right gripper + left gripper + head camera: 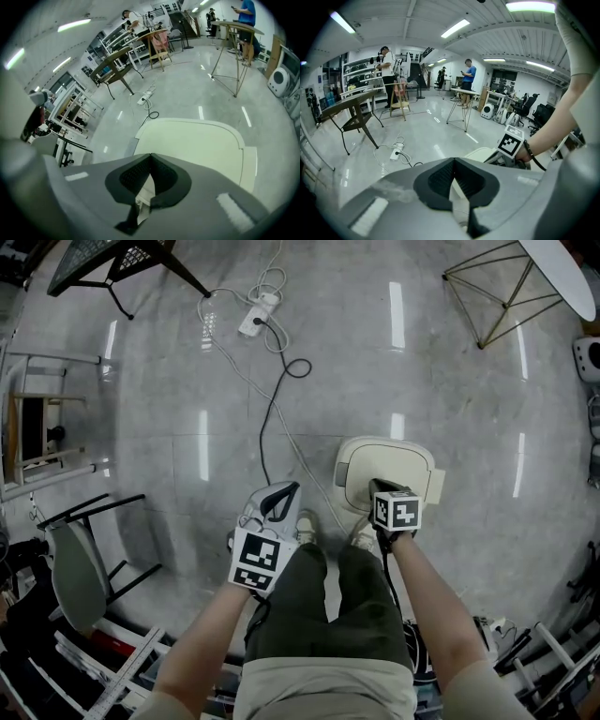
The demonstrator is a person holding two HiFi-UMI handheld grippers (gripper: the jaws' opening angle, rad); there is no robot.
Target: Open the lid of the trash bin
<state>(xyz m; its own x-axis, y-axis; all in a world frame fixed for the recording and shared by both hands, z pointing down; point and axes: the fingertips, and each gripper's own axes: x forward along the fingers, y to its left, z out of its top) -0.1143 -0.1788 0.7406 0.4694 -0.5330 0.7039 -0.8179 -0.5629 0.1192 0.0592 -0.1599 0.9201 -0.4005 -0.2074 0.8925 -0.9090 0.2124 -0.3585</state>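
Bare floor lies open around the trash bin; a black cable trails along its left.

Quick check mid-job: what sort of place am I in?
Probably an indoor lab or workshop: a bare polished floor with a power strip and loose cables, shelving along the wall, and people standing at work tables.

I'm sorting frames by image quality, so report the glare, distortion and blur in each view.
Head view: fisheye bends the room's edges, and white glare streaks lie on the glossy floor. Left gripper view: dark round vignette, and the left gripper up close looks soft. Right gripper view: same vignette, glare streaks on the floor, and the trash bin lid evenly lit.
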